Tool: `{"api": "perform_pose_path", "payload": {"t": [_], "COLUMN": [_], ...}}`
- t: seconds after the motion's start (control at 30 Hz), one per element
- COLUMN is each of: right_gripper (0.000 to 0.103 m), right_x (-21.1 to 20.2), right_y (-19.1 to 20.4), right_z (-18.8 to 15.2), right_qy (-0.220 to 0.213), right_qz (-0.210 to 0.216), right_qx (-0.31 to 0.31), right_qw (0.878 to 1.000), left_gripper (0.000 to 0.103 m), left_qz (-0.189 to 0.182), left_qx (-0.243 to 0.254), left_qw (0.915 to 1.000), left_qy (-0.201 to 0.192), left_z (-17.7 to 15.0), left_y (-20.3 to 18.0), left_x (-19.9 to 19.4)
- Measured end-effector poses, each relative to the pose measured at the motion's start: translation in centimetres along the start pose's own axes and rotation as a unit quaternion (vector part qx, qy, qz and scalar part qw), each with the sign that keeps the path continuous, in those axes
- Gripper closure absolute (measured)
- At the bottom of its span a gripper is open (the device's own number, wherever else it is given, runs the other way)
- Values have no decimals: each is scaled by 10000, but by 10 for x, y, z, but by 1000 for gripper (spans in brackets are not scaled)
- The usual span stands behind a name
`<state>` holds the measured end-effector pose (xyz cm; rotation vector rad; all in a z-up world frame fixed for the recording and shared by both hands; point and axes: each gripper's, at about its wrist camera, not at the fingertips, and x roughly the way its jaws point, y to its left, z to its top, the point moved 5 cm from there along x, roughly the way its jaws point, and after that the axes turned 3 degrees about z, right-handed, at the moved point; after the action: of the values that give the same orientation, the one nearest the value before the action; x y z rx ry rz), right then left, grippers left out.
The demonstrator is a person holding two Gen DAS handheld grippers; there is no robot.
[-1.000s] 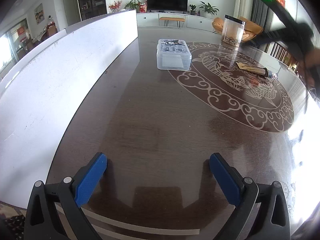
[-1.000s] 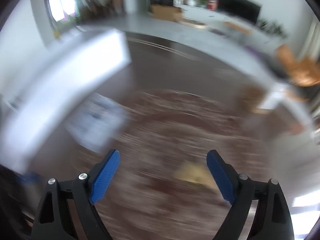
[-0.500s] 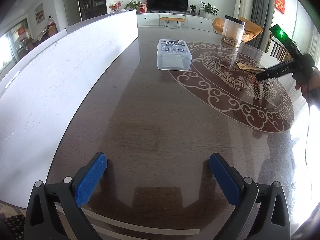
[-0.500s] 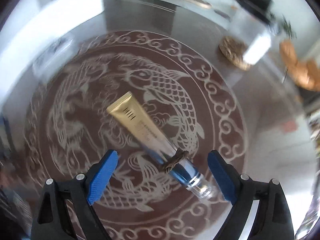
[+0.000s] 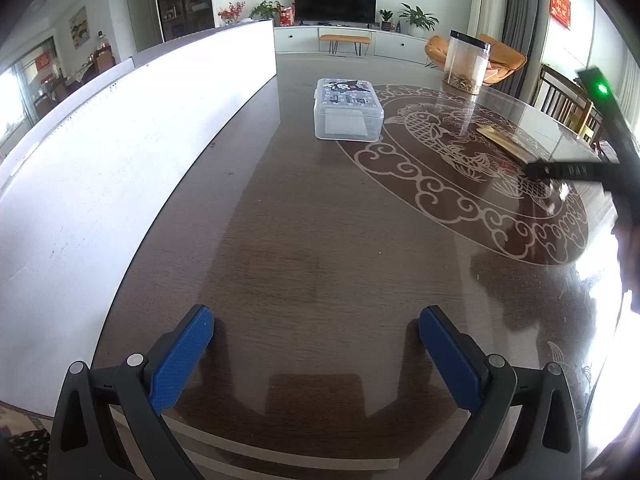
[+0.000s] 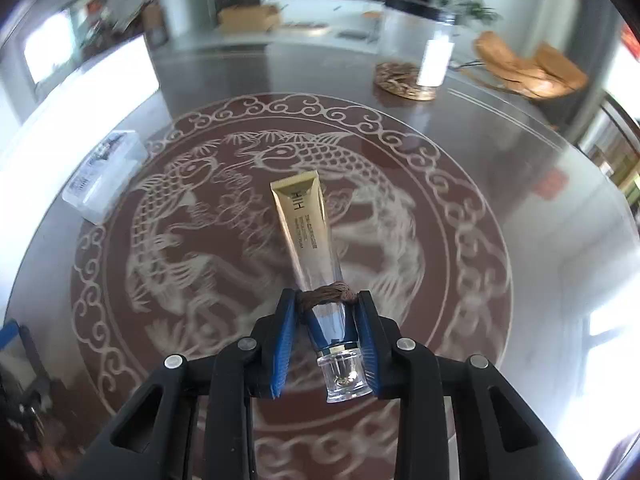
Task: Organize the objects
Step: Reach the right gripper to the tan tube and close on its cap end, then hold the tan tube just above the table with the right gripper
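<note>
Resting low over the near edge of the dark wooden table [image 5: 304, 240], the left gripper [image 5: 316, 344] is holding its blue pads wide apart with nothing between them, only bare wood below. A long white panel [image 5: 132, 152] is running along the table's left edge. Further in, near the middle of the table, a clear plastic box [image 5: 347, 110] with a cartoon sticker on its lid is sitting just at the left rim of the round carp inlay [image 6: 280, 208]. Toward the far edge, a tall clear jar [image 5: 466, 62] with a black lid is standing past that inlay, something brownish lying in its bottom.

On the inlay's right half, the right gripper [image 6: 326, 344] is closing its jaws on a gold cosmetic tube [image 6: 304, 224], the blue pads appearing to press both sides of the tube's clear neck just above the transparent cap. A brown band [image 6: 326, 294] is wrapping the tube right at the fingertips. The tube's flat crimped end is pointing away toward the far edge; whether it is lying on the wood or lifting off is hard to judge through the blur.
</note>
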<state>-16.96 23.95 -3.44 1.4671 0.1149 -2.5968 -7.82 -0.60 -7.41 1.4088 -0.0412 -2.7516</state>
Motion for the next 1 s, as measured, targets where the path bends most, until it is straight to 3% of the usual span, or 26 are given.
{"api": "perform_pose_path", "payload": {"t": [0.1, 0.33, 0.37, 0.47, 0.5, 0.8, 1.0], "right_gripper": [72, 71, 67, 36, 32, 16, 13], "right_x": [-15, -23, -20, -10, -10, 6, 9], "right_y": [19, 55, 55, 53, 53, 50, 50], "right_z": [-31, -56, -56, -52, -52, -48, -46], "right_qy": [-271, -527, -541, -526, -539, -494, -456], "right_qz": [-168, -257, -268, -247, -240, -173, -134], "right_qx": [301, 266, 238, 237, 264, 339, 320], "right_qw": [9990, 9979, 9979, 9980, 9979, 9981, 9984], "left_gripper": [0, 0, 0, 0, 0, 0, 0], "left_qz": [-1, -1, -1, 0, 0, 1, 2], "left_qx": [-2, -1, -1, -2, -3, -3, -4], "left_qw": [10000, 10000, 10000, 10000, 10000, 10000, 10000], "left_qy": [0, -1, -1, -2, -2, -3, -4], "left_z": [1, 0, 0, 0, 1, -1, -1], "left_y": [0, 0, 0, 0, 0, 2, 2], "left_x": [0, 0, 0, 0, 0, 0, 0]}}
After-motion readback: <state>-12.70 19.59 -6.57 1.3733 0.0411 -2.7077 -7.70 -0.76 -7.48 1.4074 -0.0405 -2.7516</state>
